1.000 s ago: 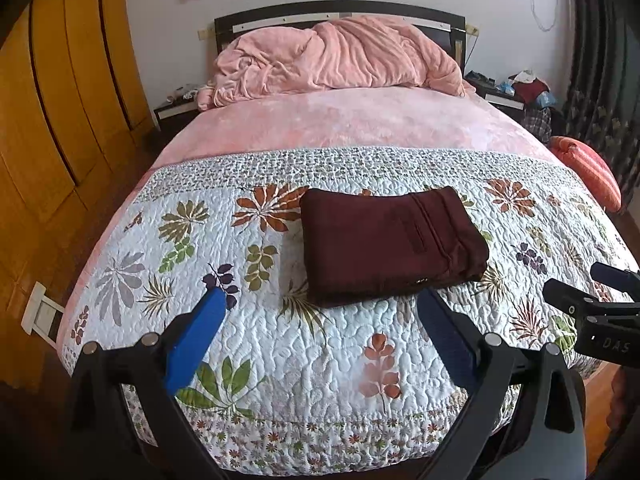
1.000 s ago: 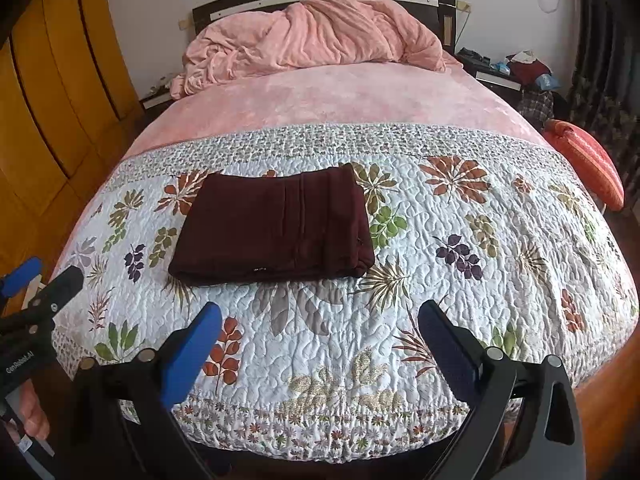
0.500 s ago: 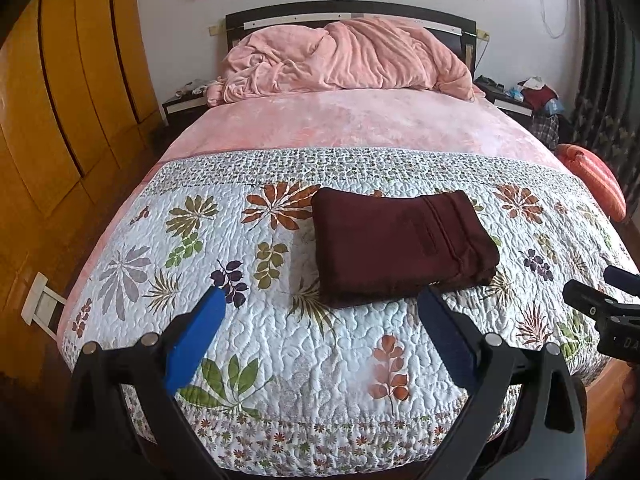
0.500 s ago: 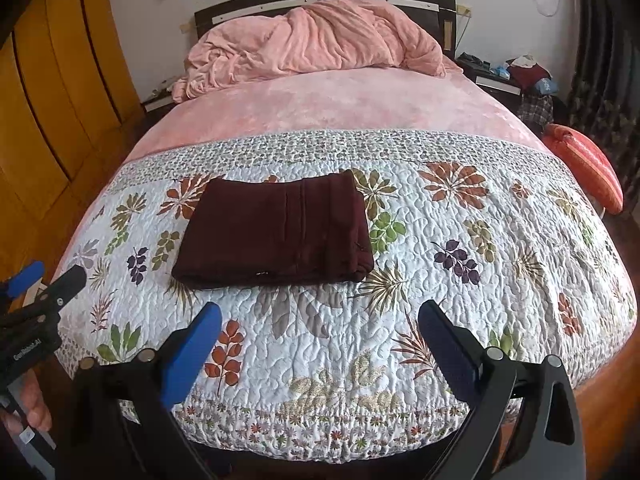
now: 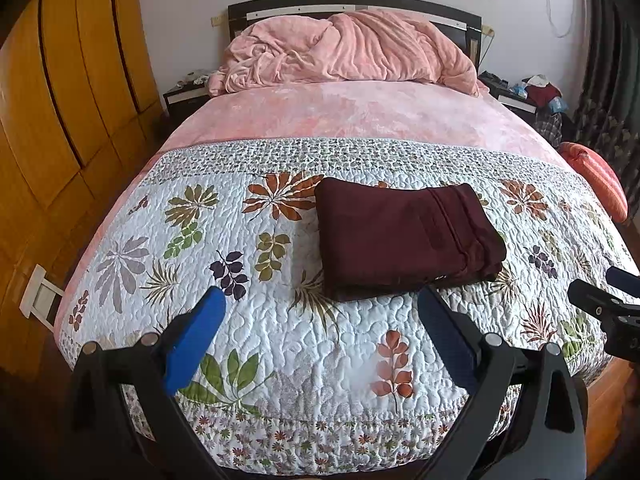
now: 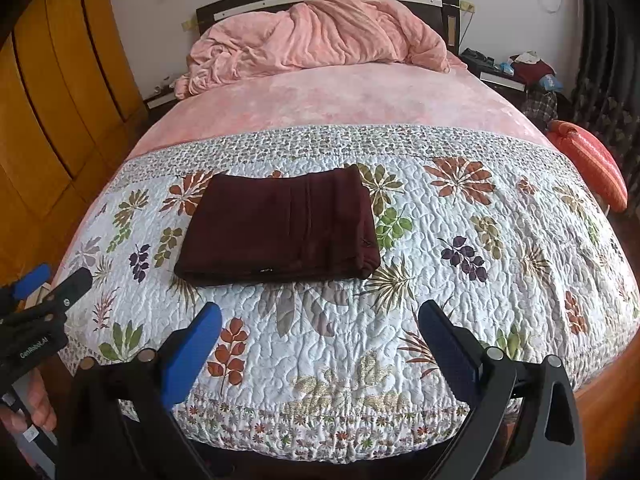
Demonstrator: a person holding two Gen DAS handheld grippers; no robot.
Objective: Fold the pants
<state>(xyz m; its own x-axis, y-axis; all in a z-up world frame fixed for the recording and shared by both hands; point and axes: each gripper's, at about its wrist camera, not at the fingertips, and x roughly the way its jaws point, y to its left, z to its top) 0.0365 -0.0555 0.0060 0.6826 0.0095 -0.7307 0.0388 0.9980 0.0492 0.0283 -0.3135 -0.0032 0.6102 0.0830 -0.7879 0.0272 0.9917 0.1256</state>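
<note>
Nearest the cameras, at the foot of the bed, both claws hang above the quilt's edge with nothing in them. The left claw (image 5: 320,312) has its blue-padded fingers (image 5: 194,340) spread wide apart, clear of the cloth. The right claw (image 6: 320,316) is spread just as wide, its pads (image 6: 192,356) also empty. Each claw shows at the edge of the other's view: the right one at the far right of the left wrist view, the left one at the far left of the right wrist view, where bare fingers of a hand (image 6: 38,408) grip its handle.

Beyond the claws lies the floral quilt (image 5: 280,340), white with leaf and flower prints, covering the near half of the bed. On it rest the pants (image 5: 404,236), dark maroon, folded into a flat rectangular stack, well apart from both claws.

Farther back, a pink sheet (image 5: 360,112) covers the mattress, and a crumpled pink blanket (image 5: 344,52) is heaped against the dark headboard (image 5: 352,0). A wooden wardrobe (image 5: 60,100) stands along the left side, and an orange bolster (image 5: 596,176) lies off the right edge.
</note>
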